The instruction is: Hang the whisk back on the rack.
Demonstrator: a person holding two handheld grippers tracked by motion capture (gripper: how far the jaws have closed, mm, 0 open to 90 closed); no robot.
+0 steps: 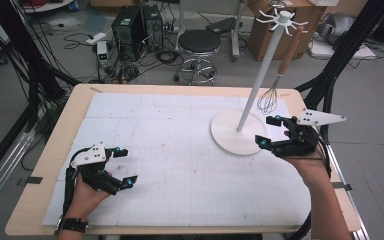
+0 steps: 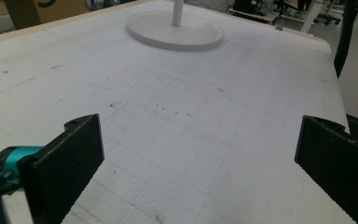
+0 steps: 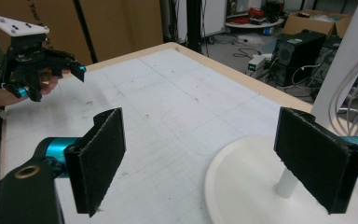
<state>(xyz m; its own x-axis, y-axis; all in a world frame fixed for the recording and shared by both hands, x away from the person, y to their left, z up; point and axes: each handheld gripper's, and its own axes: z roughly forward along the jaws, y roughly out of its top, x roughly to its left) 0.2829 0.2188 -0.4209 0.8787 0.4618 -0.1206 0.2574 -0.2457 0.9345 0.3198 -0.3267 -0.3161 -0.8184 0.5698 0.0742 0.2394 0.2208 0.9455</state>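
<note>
A white stand has its round base [image 1: 228,134] on the right of the mat, and a thin pole [image 1: 253,90] rises to a ring of hooks. A wire whisk [image 1: 268,100] with a wooden handle hangs from one hook beside the pole. My right gripper [image 1: 268,131] is just right of the base, open with nothing between its jaws. In the right gripper view, the right gripper [image 3: 200,158] frames the base [image 3: 242,186] and the foot of the pole. My left gripper [image 1: 127,167] rests open and empty at the near left. Ahead of the left gripper [image 2: 200,158] lie bare mat and the far base [image 2: 175,35].
A white gridded mat [image 1: 170,150] covers the wooden table [image 1: 50,155]. Beyond the far edge stand a stool [image 1: 199,45], computer towers [image 1: 130,25] with cables and a cardboard box [image 1: 260,37]. Black frame posts [image 1: 340,55] flank the table.
</note>
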